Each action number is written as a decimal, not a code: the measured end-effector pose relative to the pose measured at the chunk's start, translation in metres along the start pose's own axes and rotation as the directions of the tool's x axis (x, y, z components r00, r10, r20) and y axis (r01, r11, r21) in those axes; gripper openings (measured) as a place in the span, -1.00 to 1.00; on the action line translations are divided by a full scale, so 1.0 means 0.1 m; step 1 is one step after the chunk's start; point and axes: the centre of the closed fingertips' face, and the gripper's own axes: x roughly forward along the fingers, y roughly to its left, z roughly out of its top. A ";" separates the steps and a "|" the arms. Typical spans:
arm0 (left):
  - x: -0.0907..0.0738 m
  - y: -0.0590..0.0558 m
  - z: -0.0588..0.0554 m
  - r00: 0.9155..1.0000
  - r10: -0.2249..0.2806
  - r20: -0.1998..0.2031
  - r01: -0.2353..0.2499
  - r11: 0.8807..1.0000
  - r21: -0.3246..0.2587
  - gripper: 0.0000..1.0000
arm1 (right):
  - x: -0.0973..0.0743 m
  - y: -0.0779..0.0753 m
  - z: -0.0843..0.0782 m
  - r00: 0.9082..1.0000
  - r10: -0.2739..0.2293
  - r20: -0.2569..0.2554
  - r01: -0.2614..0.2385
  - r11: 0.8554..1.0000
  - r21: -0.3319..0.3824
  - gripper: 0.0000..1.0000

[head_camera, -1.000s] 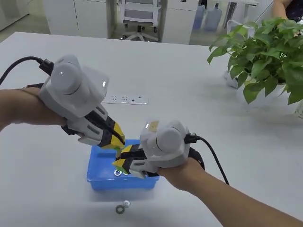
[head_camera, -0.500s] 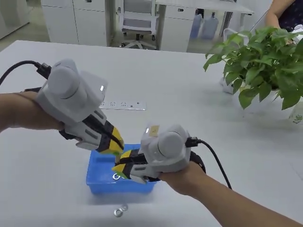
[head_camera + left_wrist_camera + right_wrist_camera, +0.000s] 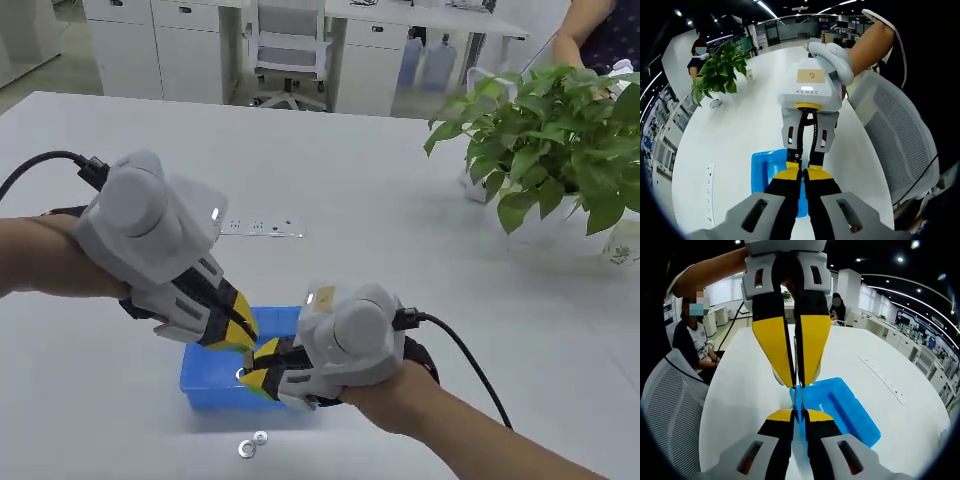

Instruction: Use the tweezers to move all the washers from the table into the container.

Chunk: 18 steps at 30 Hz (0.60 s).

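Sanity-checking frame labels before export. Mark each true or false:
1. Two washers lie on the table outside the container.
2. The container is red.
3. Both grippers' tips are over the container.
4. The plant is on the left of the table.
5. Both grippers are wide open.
1. True. Two washers lie on the table, just in front of the container.
2. False. It is blue.
3. True. The left gripper and the right gripper meet tip to tip above it.
4. False. The plant stands at the far right in the head view.
5. False. Both sets of fingers are nearly together, apparently on the thin tweezers running between them.
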 end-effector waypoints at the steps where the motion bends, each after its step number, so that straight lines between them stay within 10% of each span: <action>1: 0.01 -0.01 0.00 1.000 -0.001 0.001 0.001 1.000 0.001 -0.87 | 0.00 0.02 -0.01 1.000 0.002 0.001 -0.002 1.000 0.004 -0.80; 18: 0.12 -0.13 0.03 0.999 -0.010 0.034 0.010 1.000 -0.006 -0.87 | 0.00 0.17 -0.09 1.000 0.016 0.011 -0.017 0.999 0.033 -0.76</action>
